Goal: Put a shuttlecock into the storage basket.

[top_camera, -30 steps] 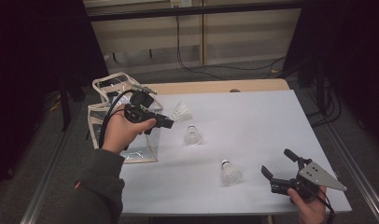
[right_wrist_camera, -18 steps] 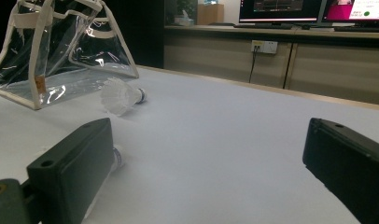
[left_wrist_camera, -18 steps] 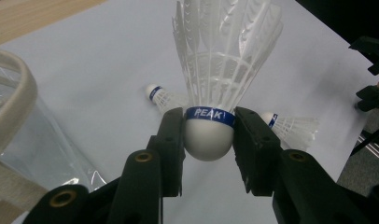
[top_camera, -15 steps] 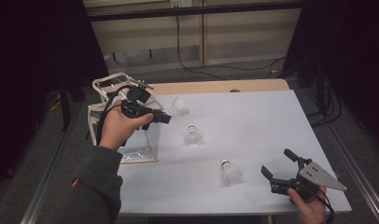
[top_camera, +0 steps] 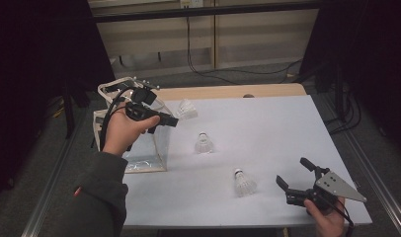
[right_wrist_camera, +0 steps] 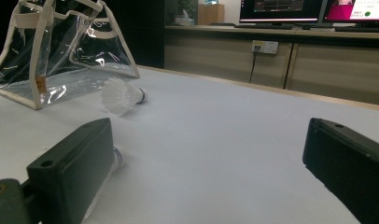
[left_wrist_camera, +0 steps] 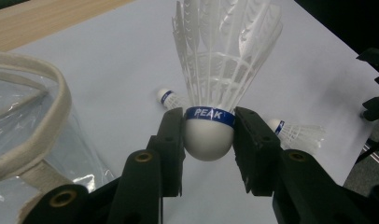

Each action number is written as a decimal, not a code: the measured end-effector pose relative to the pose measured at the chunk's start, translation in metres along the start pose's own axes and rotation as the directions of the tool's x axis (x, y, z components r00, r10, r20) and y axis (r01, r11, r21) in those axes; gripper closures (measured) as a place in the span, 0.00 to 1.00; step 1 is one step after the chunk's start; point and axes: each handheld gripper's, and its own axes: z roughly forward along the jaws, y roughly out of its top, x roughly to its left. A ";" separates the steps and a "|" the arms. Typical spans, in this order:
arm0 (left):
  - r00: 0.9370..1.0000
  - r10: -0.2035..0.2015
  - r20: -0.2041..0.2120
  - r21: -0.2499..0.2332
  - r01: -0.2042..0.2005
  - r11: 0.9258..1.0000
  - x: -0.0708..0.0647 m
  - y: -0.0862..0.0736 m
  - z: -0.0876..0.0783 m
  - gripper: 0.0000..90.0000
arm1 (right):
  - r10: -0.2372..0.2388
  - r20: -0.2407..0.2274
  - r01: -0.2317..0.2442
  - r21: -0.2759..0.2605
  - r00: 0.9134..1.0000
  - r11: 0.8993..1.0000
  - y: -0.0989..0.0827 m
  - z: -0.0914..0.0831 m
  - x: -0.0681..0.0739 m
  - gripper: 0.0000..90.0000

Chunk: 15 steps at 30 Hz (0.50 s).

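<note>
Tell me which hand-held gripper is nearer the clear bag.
Left. The left hand-held gripper hovers over the clear bag, clamping a shuttlecock; the right hand-held gripper sits open at the table's opposite near corner.

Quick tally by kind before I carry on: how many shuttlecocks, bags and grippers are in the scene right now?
Shuttlecocks: 3, one held, two on the table
Clear bags: 1
Grippers: 2, left gripper, right gripper
Total: 6
</note>
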 end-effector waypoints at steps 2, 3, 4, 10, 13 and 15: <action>1.000 0.000 -0.005 0.002 0.000 1.000 0.001 0.000 -0.001 0.72 | 0.000 0.000 0.000 0.001 1.000 1.000 0.000 0.000 0.000 0.02; 1.000 -0.002 -0.006 0.001 0.002 1.000 0.001 0.001 -0.001 0.72 | 0.001 0.000 -0.001 0.001 1.000 1.000 0.000 0.000 0.000 0.02; 1.000 -0.001 -0.008 0.001 0.001 1.000 0.002 0.001 -0.001 0.72 | 0.001 -0.001 -0.001 -0.001 1.000 1.000 0.000 0.000 0.000 0.02; 1.000 -0.007 -0.020 -0.001 0.007 1.000 0.003 0.005 -0.003 0.72 | -0.001 -0.003 0.001 -0.002 1.000 1.000 0.000 0.000 0.000 0.02; 1.000 -0.001 -0.021 0.003 0.001 1.000 0.004 0.006 -0.005 0.72 | 0.001 -0.001 -0.001 -0.001 1.000 1.000 0.000 0.000 0.000 0.02; 0.999 -0.014 -0.029 -0.006 0.014 1.000 0.004 0.007 -0.005 0.72 | 0.001 -0.001 -0.001 -0.002 1.000 1.000 0.000 0.000 0.000 0.02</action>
